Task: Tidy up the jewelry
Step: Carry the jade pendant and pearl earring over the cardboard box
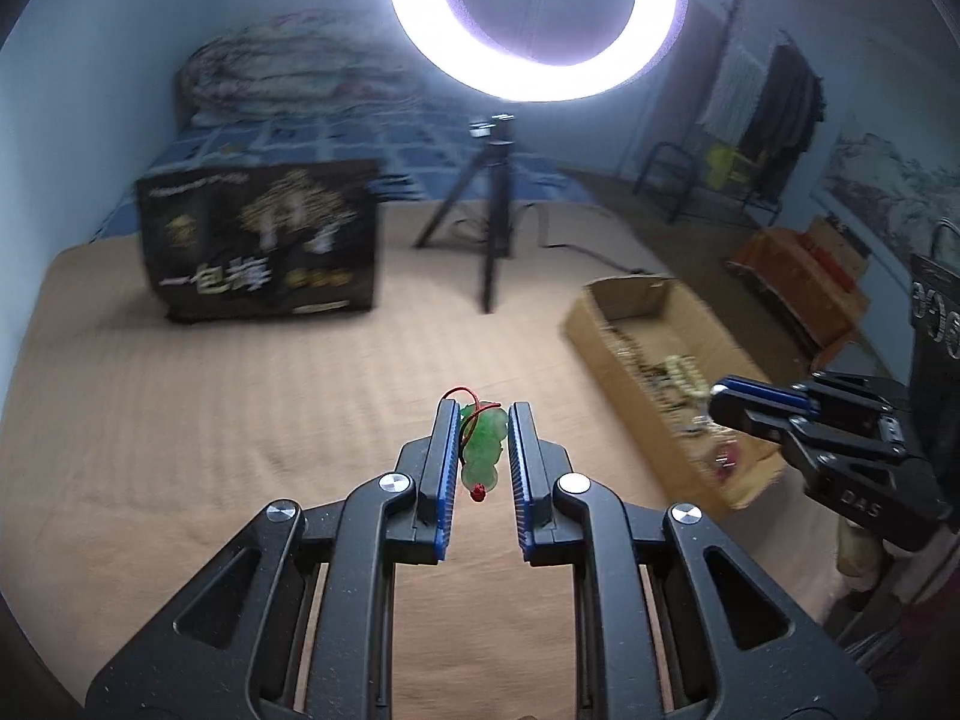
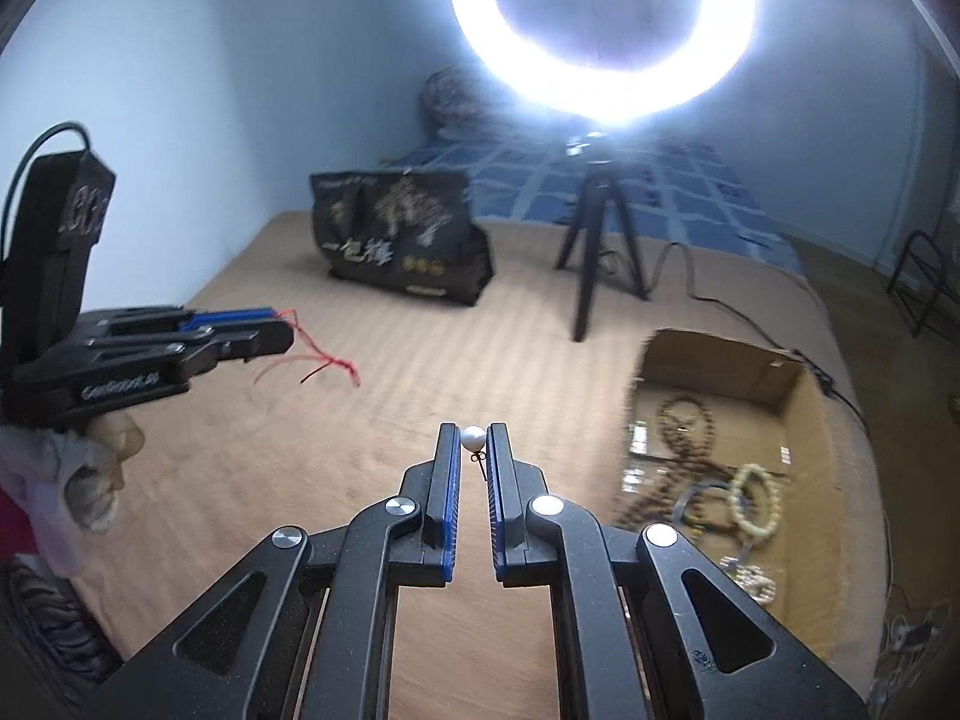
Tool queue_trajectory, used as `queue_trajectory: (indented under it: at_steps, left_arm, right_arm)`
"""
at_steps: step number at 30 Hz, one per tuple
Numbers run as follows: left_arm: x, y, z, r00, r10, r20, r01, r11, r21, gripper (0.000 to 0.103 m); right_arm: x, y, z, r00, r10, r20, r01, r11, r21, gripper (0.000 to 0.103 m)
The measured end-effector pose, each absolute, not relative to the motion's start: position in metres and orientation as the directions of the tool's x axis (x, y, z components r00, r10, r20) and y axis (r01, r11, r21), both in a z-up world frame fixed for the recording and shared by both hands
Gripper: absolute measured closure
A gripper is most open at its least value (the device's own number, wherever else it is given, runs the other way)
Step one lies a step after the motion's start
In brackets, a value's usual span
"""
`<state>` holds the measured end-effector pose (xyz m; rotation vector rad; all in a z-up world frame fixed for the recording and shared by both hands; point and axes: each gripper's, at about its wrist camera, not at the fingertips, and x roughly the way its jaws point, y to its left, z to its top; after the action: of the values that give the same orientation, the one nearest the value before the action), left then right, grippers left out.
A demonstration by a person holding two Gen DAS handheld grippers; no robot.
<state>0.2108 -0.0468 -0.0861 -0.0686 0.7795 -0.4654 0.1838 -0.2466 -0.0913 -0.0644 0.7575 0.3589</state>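
My left gripper point(image 1: 480, 414) is shut on a green jade pendant point(image 1: 482, 447) with a red cord, held above the tan bed cover. In the right wrist view it point(image 2: 288, 327) is at the left with the red cord point(image 2: 324, 363) trailing out. My right gripper point(image 2: 473, 435) is shut on a white pearl earring point(image 2: 472, 437), above the cover. In the left wrist view it point(image 1: 717, 399) hovers over the cardboard box point(image 1: 630, 294). The box point(image 2: 720, 360) holds bead bracelets point(image 2: 753, 504) and several other pieces of jewelry.
A black printed bag point(image 1: 264, 240) stands at the back of the tan cover point(image 1: 180, 420). A small tripod point(image 1: 489, 210) with a ring light point(image 1: 534, 18) stands behind the box, its cable point(image 2: 690, 276) running along the cover. Chairs and clothes are at the far right.
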Motion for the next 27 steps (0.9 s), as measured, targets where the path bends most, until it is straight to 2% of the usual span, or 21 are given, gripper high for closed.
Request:
queue_trajectory:
  at_steps: [14,27]
  left_arm:
    - [0.219,-0.152,-0.065,0.581,-0.529,-0.619,0.488,0.835,-0.255,0.088]
    - [0.264,-0.235,-0.085,0.542,-0.52,-0.66,0.505,0.83,-0.239,0.088]
  right_arm:
    - [0.162,-0.343,-0.076,0.72,0.177,-0.671,-0.154,0.984,0.094,0.096]
    - [0.169,-0.382,-0.088,0.695,0.179,-0.697,-0.08,0.982,0.173,0.096]
